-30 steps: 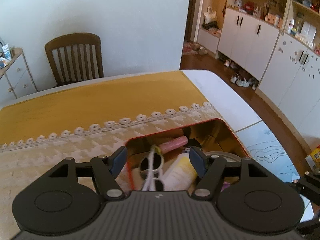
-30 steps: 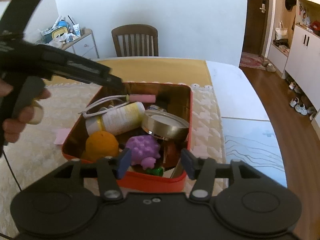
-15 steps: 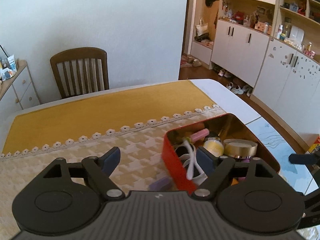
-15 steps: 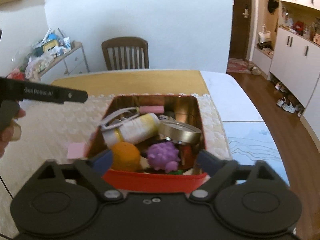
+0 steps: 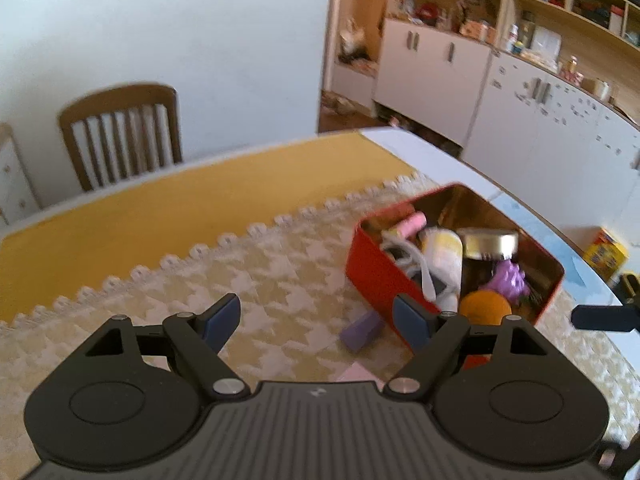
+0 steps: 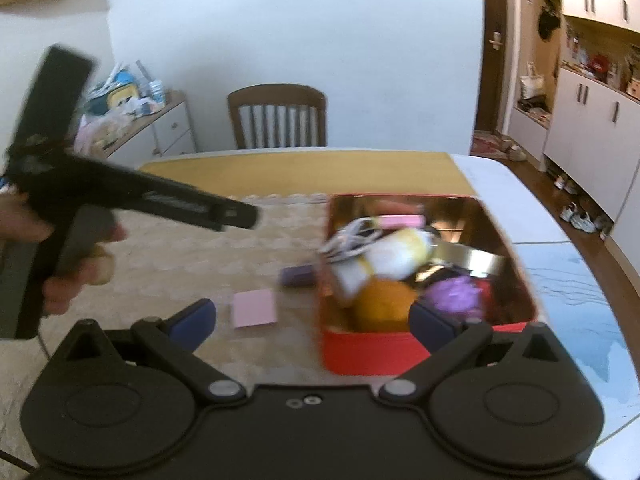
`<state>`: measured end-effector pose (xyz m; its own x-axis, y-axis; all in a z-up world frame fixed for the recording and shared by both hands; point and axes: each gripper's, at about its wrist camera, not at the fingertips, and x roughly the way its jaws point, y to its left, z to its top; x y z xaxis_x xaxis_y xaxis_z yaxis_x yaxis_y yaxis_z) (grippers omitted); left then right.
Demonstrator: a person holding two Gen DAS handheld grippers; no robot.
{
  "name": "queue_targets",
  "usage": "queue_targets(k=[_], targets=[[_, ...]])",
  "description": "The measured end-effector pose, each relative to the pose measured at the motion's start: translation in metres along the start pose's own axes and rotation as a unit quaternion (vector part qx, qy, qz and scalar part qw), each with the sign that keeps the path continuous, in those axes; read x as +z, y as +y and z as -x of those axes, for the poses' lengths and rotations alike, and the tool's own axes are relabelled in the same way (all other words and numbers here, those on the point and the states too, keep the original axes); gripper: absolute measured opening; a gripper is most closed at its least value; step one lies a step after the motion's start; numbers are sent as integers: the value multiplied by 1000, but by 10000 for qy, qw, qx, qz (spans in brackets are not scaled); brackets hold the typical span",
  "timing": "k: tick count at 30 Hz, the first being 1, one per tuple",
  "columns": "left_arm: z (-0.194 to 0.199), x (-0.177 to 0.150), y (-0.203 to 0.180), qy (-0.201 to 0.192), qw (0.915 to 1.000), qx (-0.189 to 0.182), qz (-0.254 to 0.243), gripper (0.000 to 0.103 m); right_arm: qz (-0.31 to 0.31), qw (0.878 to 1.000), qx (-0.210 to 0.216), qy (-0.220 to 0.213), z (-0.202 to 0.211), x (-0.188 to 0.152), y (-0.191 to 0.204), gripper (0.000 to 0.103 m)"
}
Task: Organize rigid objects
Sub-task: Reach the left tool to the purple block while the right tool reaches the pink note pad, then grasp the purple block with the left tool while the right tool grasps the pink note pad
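A red tin box (image 5: 376,276) (image 6: 372,352) sits on the lace cloth, filled with an orange ball (image 6: 382,300), a purple spiky toy (image 6: 456,294), a white and yellow bottle (image 6: 394,252), a round metal tin (image 6: 476,258), a pink stick (image 6: 402,221) and a white cable. A purple block (image 5: 360,330) (image 6: 298,275) and a pink pad (image 6: 255,307) lie on the cloth left of the box. My left gripper (image 5: 318,320) is open and empty, above the cloth beside the box. My right gripper (image 6: 312,318) is open and empty, in front of the box.
A wooden chair (image 6: 278,114) stands at the table's far side. A cluttered drawer unit (image 6: 160,120) is at the back left. White cabinets (image 5: 520,104) line the right wall. The table's white edge (image 6: 560,276) runs right of the box.
Both grippers have pulled back and left from the box and opened wider. The purple block and pink pad have come into view beside the box.
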<state>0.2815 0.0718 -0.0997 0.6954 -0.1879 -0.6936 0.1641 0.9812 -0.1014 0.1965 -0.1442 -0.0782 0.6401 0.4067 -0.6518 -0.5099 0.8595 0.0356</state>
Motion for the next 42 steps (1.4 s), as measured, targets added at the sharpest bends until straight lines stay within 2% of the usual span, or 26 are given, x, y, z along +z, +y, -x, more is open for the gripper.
queue_targets(k=[7,14,17,20,25,27,31,34,37,42], targets=[[-23,-5,10,188,9989,-346,-237,83,259,9993,197,169,-31,-7,42,102],[-45,-10,5,245,9966,-635,-460,83,424,9984,150,327,-73,-14,60,97],[-56,-14,5,336,9955,-751,-469,83,340,9984,128,422,-88,-18,61,90],[-64,-16,3,360,9941,-826,-612,83,335,9985,36,427,-99,-22,67,88],[-77,-19,-1,371,9912,-977,-808,82,263,9987,-145,424,-110,-24,71,74],[-80,-19,-4,331,9899,-1039,-910,79,285,9984,-253,427,-113,-25,74,71],[-87,-20,-8,356,9879,-1108,-1029,62,337,9974,-424,465,-119,-28,77,68],[-92,-21,-7,383,9874,-1163,-1008,57,321,9974,-455,449,-121,-27,78,66],[-92,-21,-7,335,9871,-1183,-1028,47,321,9976,-451,417,-120,-28,78,65],[-92,-21,-7,269,9875,-1170,-1023,33,442,9976,-397,354,-115,-30,84,46]])
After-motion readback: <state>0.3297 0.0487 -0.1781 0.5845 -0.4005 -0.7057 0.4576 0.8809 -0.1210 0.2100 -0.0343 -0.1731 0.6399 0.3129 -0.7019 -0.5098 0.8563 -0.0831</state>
